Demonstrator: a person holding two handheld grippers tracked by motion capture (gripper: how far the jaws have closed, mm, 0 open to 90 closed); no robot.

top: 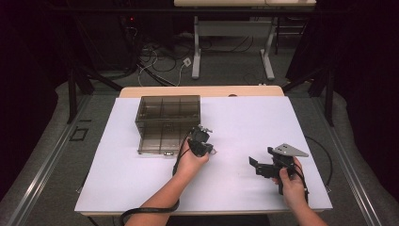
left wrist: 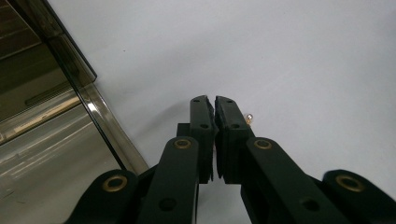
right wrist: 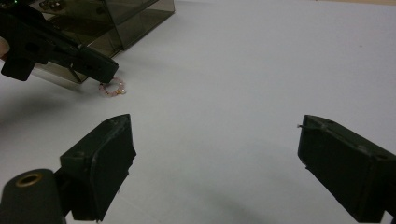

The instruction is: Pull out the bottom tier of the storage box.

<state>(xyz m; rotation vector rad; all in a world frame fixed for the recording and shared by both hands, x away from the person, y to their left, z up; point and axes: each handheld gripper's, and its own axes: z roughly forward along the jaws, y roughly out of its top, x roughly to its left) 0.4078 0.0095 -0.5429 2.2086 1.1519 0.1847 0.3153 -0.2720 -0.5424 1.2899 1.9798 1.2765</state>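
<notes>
Bracelet [right wrist: 112,88]: small loop of pale pink beads with gold ones; too small to tell more.
Lie: flat on the white table [right wrist: 243,70]; a ring, so no long axis or heading.
Place: just off the smoky box's [top: 167,123] open front corner.
Left gripper [left wrist: 214,105]: jaws pinched together on the bracelet's edge; a bead peeks beside them.
Right gripper [right wrist: 215,168]: jaws wide apart, holding nothing, well off to the right.

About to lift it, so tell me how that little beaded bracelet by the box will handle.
The bracelet is a loop of tiny beads, so probably floppy and very light. It lies flat on the table, likely hard to pinch. Round beads may slip from the left gripper.
</notes>
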